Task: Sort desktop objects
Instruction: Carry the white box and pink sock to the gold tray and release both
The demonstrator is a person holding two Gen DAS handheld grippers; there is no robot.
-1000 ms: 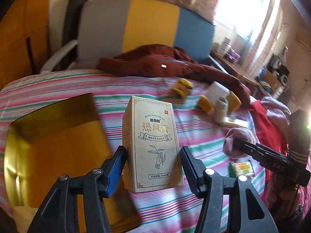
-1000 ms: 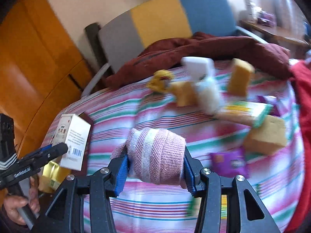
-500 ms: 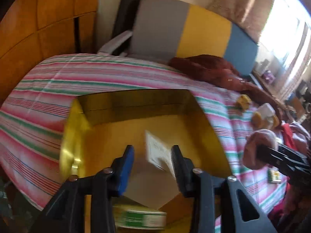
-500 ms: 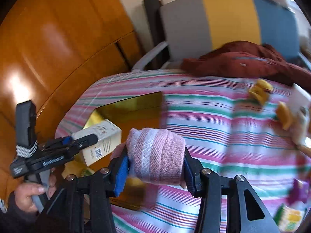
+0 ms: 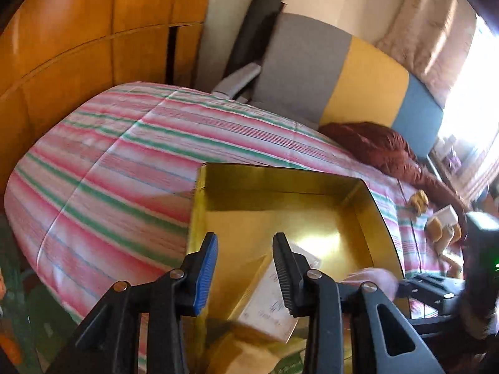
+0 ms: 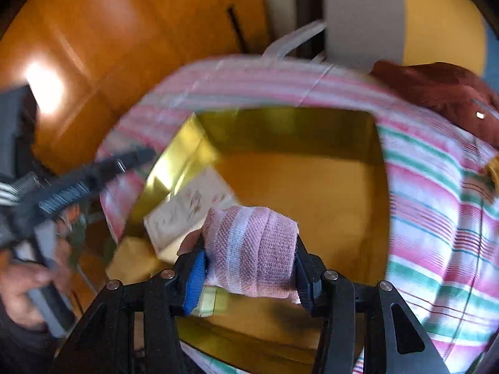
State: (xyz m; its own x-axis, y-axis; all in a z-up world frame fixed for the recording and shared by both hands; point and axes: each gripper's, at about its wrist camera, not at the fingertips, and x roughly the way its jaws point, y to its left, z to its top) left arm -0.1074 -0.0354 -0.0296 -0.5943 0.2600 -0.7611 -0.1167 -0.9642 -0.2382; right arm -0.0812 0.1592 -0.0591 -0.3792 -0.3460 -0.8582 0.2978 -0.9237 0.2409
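- A bed under a pink, green and white striped cover (image 5: 131, 162) filled the scene, with orange wooden panelling (image 5: 78, 40) behind it and a grey, yellow and blue chair back (image 5: 358, 81) beyond.
- A shallow gold cardboard box (image 5: 280, 180) lay open on the cover, serving as the sorting bin.
- A cream printed carton (image 5: 271, 305) lay tilted inside it near the front left corner, with a yellow block (image 6: 134, 261) just beside it.
- The right gripper (image 6: 249, 265) hung over the box interior, its fingers clamped on a pink and white rolled cloth (image 6: 252, 249).
- To do this step well, I judged the roll should be brought low over bare box floor, clear of the carton, and released gently so it neither bounces nor rolls out.
- The left gripper (image 5: 244, 268) stood above the box's near edge; its fingers were narrowing with nothing between them, the carton lying below and past them, untouched.
- More small yellow items (image 5: 436, 227) waited on the cover at the far right, so sorting seemed unfinished.
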